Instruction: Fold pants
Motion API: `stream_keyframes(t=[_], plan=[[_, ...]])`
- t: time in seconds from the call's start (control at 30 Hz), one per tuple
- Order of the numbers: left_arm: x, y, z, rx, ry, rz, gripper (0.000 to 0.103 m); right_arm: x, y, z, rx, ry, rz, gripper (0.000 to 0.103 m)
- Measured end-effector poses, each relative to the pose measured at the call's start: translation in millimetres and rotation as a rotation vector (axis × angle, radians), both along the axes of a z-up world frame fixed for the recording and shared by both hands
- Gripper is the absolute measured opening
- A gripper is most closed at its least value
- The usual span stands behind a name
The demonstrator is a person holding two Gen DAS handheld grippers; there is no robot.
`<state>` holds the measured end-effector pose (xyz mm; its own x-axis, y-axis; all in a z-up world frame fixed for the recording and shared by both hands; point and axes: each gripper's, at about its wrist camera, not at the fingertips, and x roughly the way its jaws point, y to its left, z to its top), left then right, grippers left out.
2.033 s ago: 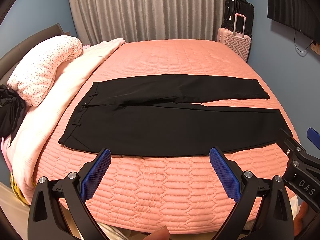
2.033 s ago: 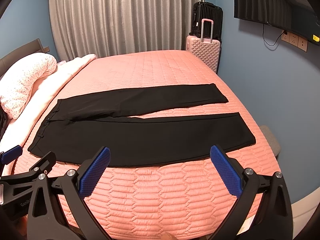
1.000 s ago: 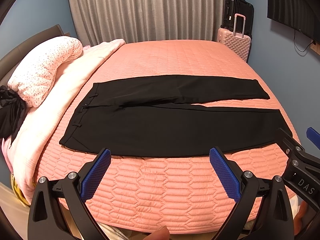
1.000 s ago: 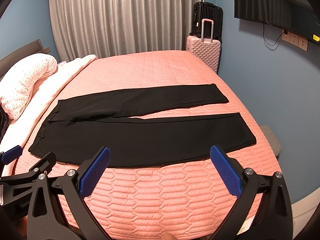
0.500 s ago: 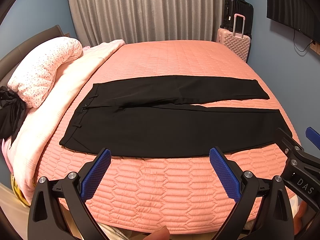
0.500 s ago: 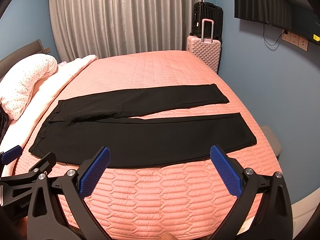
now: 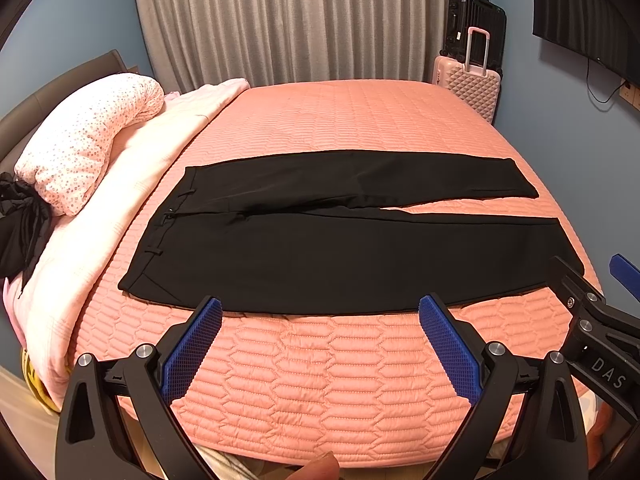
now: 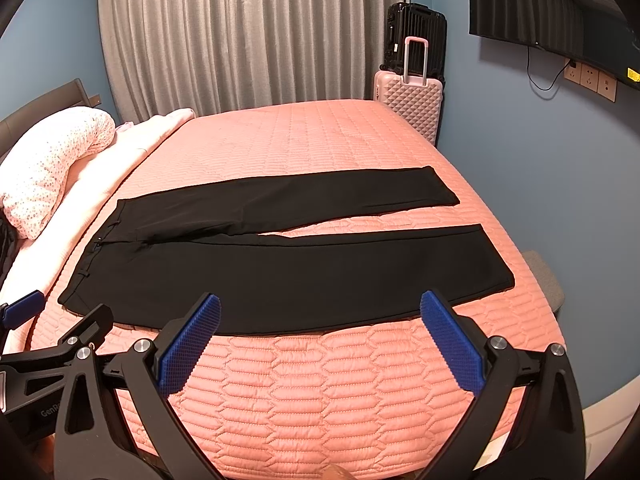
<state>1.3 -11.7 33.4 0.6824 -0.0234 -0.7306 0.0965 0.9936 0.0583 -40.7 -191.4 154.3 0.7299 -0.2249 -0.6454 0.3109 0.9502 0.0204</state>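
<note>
Black pants [image 7: 344,252] [image 8: 288,272] lie flat across the pink quilted bed [image 7: 332,376], waistband to the left, both legs stretched to the right with a narrow gap between them. My left gripper [image 7: 320,308] hovers open over the near bed edge, just short of the pants' near hem line. Further right, my right gripper [image 8: 320,304] is open too, at the same near edge, holding nothing. Each gripper shows at the side of the other's view.
A speckled pillow [image 7: 84,140] and pale pink blanket [image 7: 132,184] lie along the bed's left side. Dark cloth [image 7: 20,224] hangs at far left. Pink suitcase [image 8: 408,104] and black suitcase [image 8: 416,36] stand by the curtain. A grey stool [image 8: 544,280] sits right of the bed.
Both grippers have barely drifted; the pants lie as before and both grippers stay open.
</note>
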Motion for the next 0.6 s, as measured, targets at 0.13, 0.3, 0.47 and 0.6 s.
stream_keyframes(t=[0.13, 0.3, 0.47, 0.6], plan=[[-0.3, -0.3, -0.4, 0.0, 0.0, -0.001, 0.097, -0.1, 0.0, 0.0, 0.004, 0.0, -0.001, 0.098], [-0.5, -0.2, -0.9, 0.0, 0.0, -0.002, 0.097, 0.2, 0.6, -1.3, 0.005, 0.002, 0.0, 0.098], [1.5, 1.8, -6.1, 0.004, 0.001, -0.01, 0.097, 6.0, -6.9, -4.9, 0.025, 0.0, 0.043, 0.098], [27.6, 25.7, -17.2, -0.051, 0.005, -0.013, 0.097, 38.4, -70.7, -13.3, 0.1, -0.04, 0.14, 0.098]])
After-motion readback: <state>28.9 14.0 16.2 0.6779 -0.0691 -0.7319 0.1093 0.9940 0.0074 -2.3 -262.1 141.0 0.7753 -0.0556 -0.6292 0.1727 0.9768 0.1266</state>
